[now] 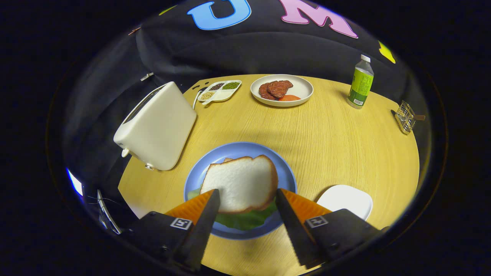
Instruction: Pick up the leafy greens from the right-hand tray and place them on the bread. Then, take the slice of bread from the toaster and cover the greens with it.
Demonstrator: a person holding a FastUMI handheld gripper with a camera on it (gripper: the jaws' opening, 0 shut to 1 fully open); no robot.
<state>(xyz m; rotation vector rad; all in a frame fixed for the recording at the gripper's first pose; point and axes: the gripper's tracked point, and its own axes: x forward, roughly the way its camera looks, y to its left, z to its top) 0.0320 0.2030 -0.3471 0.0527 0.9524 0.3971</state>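
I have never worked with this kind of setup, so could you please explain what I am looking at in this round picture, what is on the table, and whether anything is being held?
No robot arm here: a person carries a hand-held two-finger gripper, and a wide-angle camera riding on it looks forward along the fingers, which appear at the bottom.

The fingers are spread apart on either side of the top bread slice, and pinch nothing. That slice lies on leafy greens on a blue plate; a sliver of another slice peeks out behind it.

On the round wooden table also stand a white toaster, a small divided dish of seeds, a plate with meat patties, a green bottle, a wire holder and a white tray beside the blue plate.
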